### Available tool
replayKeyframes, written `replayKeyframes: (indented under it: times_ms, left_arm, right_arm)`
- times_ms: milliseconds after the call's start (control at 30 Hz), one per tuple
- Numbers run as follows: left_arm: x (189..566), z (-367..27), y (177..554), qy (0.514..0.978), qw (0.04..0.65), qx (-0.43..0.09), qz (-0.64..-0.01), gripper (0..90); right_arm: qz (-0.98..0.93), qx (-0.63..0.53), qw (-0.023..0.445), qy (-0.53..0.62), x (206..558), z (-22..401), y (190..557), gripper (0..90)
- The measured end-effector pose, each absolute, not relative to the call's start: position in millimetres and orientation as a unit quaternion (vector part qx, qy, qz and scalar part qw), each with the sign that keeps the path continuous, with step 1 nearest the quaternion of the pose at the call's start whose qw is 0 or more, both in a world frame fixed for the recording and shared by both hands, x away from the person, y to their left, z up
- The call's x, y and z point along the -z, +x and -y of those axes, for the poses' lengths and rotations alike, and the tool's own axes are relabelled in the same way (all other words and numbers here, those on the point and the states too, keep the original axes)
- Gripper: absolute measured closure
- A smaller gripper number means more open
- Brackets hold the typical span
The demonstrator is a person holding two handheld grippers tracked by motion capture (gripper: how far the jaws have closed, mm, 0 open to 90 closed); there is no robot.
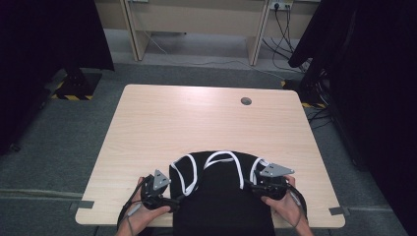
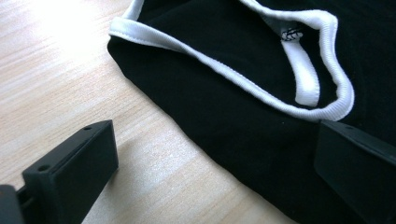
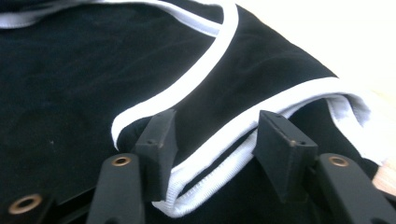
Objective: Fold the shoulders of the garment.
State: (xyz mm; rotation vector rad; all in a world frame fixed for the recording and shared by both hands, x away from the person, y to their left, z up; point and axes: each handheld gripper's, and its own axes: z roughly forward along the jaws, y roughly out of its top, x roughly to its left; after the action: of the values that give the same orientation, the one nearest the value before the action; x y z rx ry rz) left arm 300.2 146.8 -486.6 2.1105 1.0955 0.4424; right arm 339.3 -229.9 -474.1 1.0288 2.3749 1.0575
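A black sleeveless top (image 1: 221,194) with white trim lies flat at the near edge of the wooden table (image 1: 196,118), its neck and armholes pointing away from me. My left gripper (image 1: 172,200) sits at the garment's left side and is open. In the left gripper view (image 2: 215,163), one jaw is over bare wood and the other over the black cloth (image 2: 224,107). My right gripper (image 1: 253,186) is at the right shoulder. In the right gripper view (image 3: 215,140), its jaws stand apart on either side of the white-edged strap (image 3: 280,100), not pressing it.
A round cable hole (image 1: 246,101) sits near the table's far edge. The garment's lower part hangs over the near edge between the person's hands (image 1: 285,206). Dark curtains flank the table, and desk legs and cables stand beyond it.
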Motion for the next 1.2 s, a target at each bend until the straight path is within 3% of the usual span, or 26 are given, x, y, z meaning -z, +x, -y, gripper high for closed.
replayKeyframes:
  times_ms: [700,1200]
  left_arm:
    - [487,-147,300,0.816,0.354,-0.171,-0.424,0.0]
    - [485,-157,299,0.817,0.357,-0.163,-0.423,1.9]
  right_arm:
    - [-0.819,-0.382,0.166,0.394,468,257,321,32.8]
    - [-0.819,-0.372,0.16,0.406,476,272,310,29.5]
